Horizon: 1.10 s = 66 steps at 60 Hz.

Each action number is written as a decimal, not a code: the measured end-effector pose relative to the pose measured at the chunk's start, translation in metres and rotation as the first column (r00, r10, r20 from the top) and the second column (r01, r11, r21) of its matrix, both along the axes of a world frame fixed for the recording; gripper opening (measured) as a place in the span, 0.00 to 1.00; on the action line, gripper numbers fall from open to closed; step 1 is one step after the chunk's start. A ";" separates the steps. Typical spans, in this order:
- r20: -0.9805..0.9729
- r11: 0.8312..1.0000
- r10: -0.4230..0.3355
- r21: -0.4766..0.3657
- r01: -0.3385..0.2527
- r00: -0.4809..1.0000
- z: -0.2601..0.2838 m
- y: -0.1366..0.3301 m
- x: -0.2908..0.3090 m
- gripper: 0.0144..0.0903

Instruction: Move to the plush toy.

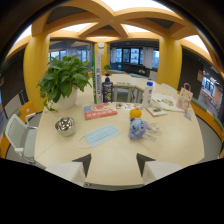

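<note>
At the upper left of the frame a potted plant (64,80) stands back from the edge of the surface (165,145), out of your way. Below it sit a metal bowl (65,125) and a blue face mask (101,135). At centre a dark bottle (107,88) carries a label, though no writing is readable. Your fingers (114,164) are open and hold nothing, aimed across bare surface. The plush toy (137,127) sits upright just right of centre, beyond them, with an orange ball (135,113) right behind it.
</note>
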<state>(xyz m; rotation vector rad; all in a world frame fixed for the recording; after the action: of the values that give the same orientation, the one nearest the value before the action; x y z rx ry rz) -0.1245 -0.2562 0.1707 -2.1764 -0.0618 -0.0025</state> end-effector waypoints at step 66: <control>0.018 0.994 -0.016 -0.105 0.018 1.000 -0.092 0.198 0.118 0.95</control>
<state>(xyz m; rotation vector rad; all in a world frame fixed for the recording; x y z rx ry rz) -0.0066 -0.0584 0.0788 -2.2827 -0.0541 -0.0280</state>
